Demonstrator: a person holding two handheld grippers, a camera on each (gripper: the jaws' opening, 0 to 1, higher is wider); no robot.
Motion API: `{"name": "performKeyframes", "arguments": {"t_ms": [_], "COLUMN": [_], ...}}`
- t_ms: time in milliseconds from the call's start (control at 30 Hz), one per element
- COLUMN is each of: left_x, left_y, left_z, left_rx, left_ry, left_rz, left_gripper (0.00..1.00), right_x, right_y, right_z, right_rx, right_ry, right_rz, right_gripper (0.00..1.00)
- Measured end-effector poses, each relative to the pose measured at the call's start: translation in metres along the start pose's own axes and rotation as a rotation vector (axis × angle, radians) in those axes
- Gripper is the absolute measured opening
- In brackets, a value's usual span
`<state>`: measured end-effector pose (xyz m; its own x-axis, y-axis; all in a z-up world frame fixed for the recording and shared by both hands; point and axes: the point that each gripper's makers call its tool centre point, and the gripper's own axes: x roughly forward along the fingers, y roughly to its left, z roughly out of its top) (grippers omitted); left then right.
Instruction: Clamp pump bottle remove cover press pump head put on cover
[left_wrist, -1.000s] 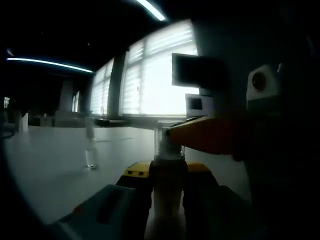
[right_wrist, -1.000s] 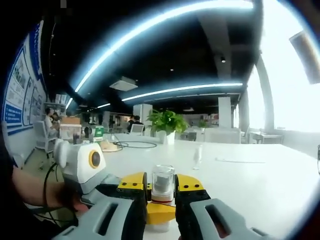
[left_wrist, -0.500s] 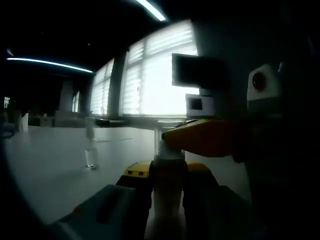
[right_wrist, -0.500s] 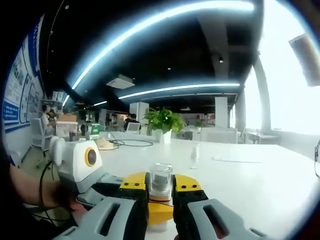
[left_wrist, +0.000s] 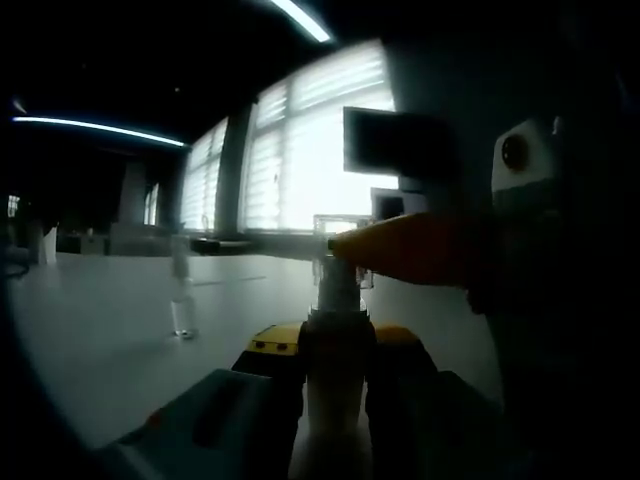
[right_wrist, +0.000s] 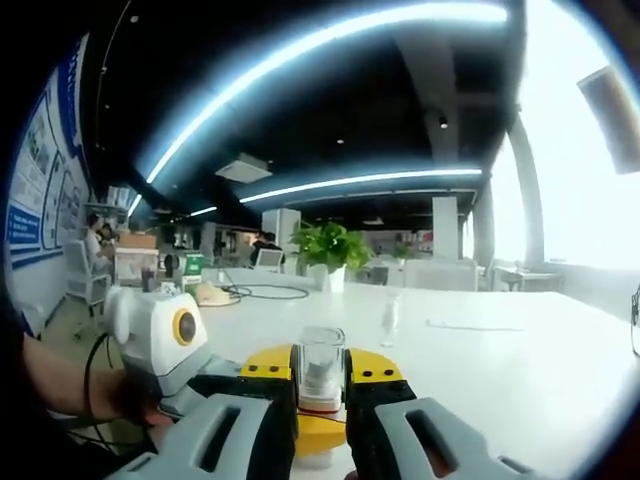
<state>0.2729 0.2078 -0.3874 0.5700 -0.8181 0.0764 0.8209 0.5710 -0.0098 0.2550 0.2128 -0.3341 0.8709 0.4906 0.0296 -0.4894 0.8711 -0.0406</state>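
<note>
The pump bottle (left_wrist: 337, 400) stands upright between the jaws of my left gripper (left_wrist: 337, 350), which is shut on its body. Its clear cover (left_wrist: 335, 226) sits loosely over the pump head (left_wrist: 338, 295), raised above the bottle's shoulder. My right gripper (left_wrist: 345, 248) reaches in from the right with its yellow jaws shut on that cover. In the right gripper view the cover (right_wrist: 320, 360) is pinched in my right gripper (right_wrist: 320, 372), the pump head showing through its lower part. The left gripper (right_wrist: 315, 432) lies below it, held by a hand (right_wrist: 120, 395).
A small clear bottle (left_wrist: 182, 290) stands farther out on the white table (right_wrist: 480, 370), also visible as a small bottle (right_wrist: 390, 318). A potted plant (right_wrist: 330, 245) and cables lie at the table's far end. People sit at desks (right_wrist: 95, 235) far left. Bright windows (left_wrist: 300, 150) back the left gripper view.
The right gripper has risen with the clear cover, so the cover now stands higher over the pump head. The left gripper and bottle have stayed still.
</note>
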Motion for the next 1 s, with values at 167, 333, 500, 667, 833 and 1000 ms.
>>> {"name": "performKeyframes", "arguments": {"t_ms": [167,333,500,667,833,1000], "left_x": [0.000,0.000,0.000,0.001,0.000,0.000], "left_y": [0.001,0.001,0.001,0.001,0.001,0.001], "left_z": [0.000,0.000,0.000,0.000,0.000,0.000], "left_rx": [0.003,0.003,0.003,0.004,0.005,0.006], "left_ry": [0.000,0.000,0.000,-0.001,-0.001,-0.001], "left_rz": [0.003,0.003,0.004,0.004,0.005,0.005], "left_gripper": [0.14,0.14,0.14,0.14,0.14,0.14], "right_x": [0.001,0.000,0.001,0.000,-0.002,-0.003], "right_y": [-0.002,-0.002,-0.004,-0.003,-0.006,-0.012], "right_z": [0.005,0.012,0.013,0.015,0.020,0.020], "right_rx": [0.013,0.019,0.016,0.015,0.010,0.007], "right_ry": [-0.005,-0.019,-0.022,-0.033,-0.055,-0.056], "right_rz": [0.005,0.013,0.011,0.013,0.017,0.005], "right_gripper": [0.13,0.13,0.13,0.13,0.13,0.13]}}
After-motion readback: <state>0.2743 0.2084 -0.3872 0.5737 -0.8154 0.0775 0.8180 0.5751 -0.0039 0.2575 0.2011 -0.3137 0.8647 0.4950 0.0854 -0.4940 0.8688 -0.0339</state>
